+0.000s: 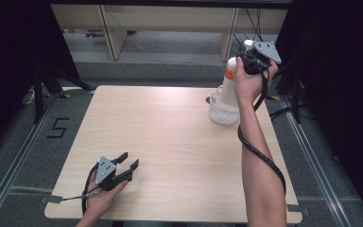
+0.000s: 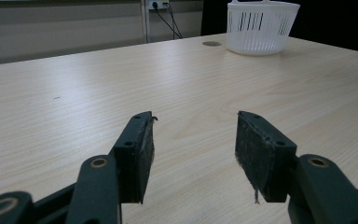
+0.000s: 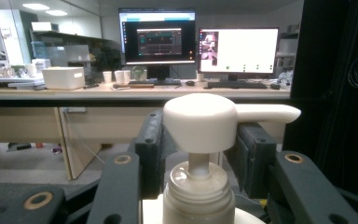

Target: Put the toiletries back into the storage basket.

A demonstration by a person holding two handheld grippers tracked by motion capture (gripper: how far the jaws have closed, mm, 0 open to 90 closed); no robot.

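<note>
A white pump bottle (image 1: 228, 84) with an orange mark hangs upright over a white slotted basket (image 1: 222, 114) at the table's far right, its base in or just above the basket. My right gripper (image 1: 244, 59) is shut on the bottle just below its pump head. In the right gripper view the pump head (image 3: 199, 122) sits between the two jaws of the right gripper (image 3: 198, 140). My left gripper (image 1: 128, 160) rests near the table's front left, open with nothing in it. In the left gripper view, the left gripper (image 2: 195, 128) points across the bare wood toward the basket (image 2: 261, 29).
The light wooden table (image 1: 170, 132) has a small round grommet (image 2: 211, 43) beside the basket. Black curtains flank both sides. Desk legs and cables stand on the floor beyond the far edge. Monitors (image 3: 198, 39) on a desk lie further back.
</note>
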